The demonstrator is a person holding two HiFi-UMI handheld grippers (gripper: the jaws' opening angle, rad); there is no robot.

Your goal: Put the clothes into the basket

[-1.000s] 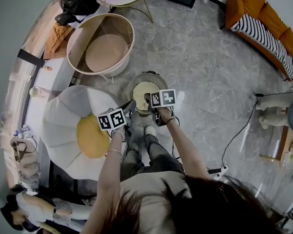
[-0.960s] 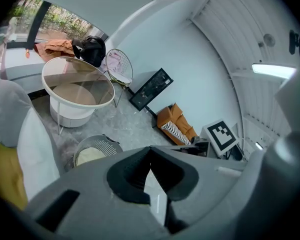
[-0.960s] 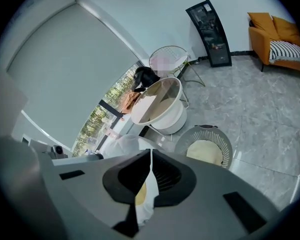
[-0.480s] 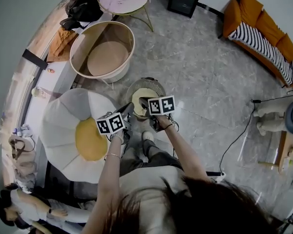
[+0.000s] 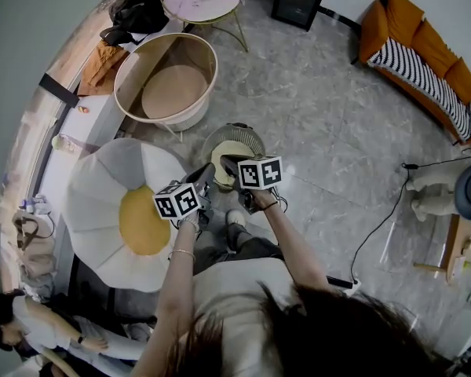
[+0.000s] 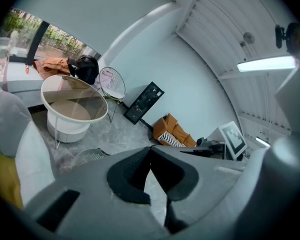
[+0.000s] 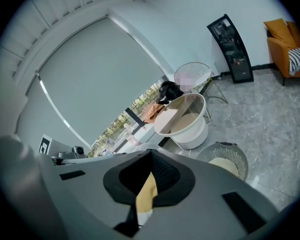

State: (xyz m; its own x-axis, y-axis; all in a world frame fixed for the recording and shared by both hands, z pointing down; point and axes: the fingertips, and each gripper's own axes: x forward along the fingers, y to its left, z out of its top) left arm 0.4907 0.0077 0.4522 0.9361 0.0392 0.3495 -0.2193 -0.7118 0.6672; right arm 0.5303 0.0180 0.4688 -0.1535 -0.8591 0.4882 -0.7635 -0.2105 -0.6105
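Note:
A round slatted basket [image 5: 250, 136] stands on the grey floor in front of the person's feet, with a cream cloth [image 5: 229, 152] lying inside it. Both grippers hang just above its near rim. My left gripper [image 5: 205, 173] is shut, its tips touching, and holds nothing; only floor shows behind its jaws. My right gripper [image 5: 228, 163] is shut too and holds nothing. In the right gripper view the basket [image 7: 222, 159] and the cloth [image 7: 225, 167] lie below right of the closed jaws. The left gripper view catches the basket [image 6: 89, 157] at lower left.
A white flower-shaped chair [image 5: 102, 187] with a yellow centre stands left of the person. Beyond the basket is a round white tub table [image 5: 166, 81]. An orange garment [image 5: 102, 63] and a black bag [image 5: 137, 10] lie on the sill. A sofa [image 5: 412, 30] is far right.
Both grippers have risen a little above the basket. The cream cloth stays in the basket.

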